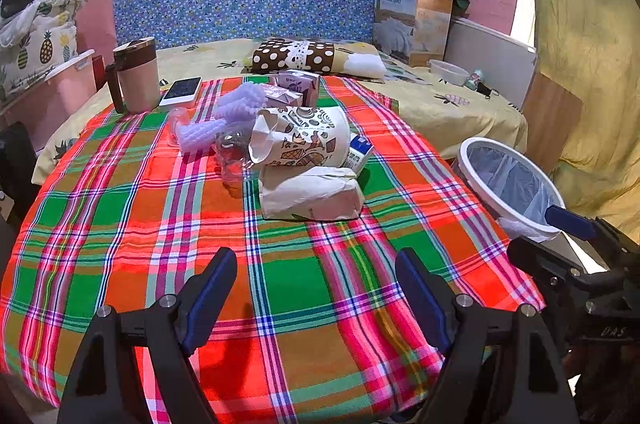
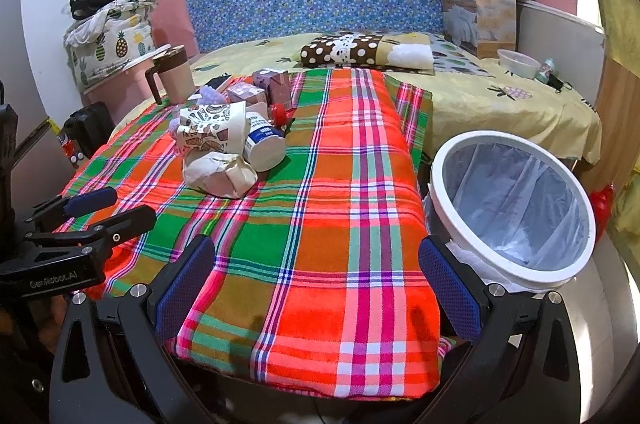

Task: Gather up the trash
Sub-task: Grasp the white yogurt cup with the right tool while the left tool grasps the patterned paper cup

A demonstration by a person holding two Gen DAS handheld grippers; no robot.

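Note:
A heap of trash lies mid-table on the plaid cloth [image 1: 304,276]: a crumpled paper bag [image 1: 312,195] [image 2: 218,173], a printed paper cup [image 1: 300,137] [image 2: 210,129] on its side, a small blue-white carton [image 1: 360,151] [image 2: 264,143], purple drink cartons [image 1: 300,85] [image 2: 272,85], clear plastic cups [image 1: 232,153] and lilac plastic pieces [image 1: 236,103]. A white bin [image 1: 510,183] [image 2: 510,203] with a clear liner stands off the table's right edge. My left gripper [image 1: 316,288] is open and empty, short of the heap. My right gripper [image 2: 316,284] is open and empty near the front edge, left of the bin.
A pink and brown mug [image 1: 136,75] [image 2: 172,71] and a phone [image 1: 182,89] sit at the table's far left. A bed with a dotted pillow [image 1: 296,55] lies behind. A quilt box [image 1: 412,19], a bowl [image 1: 448,71] and a yellow curtain [image 1: 592,63] are at the right.

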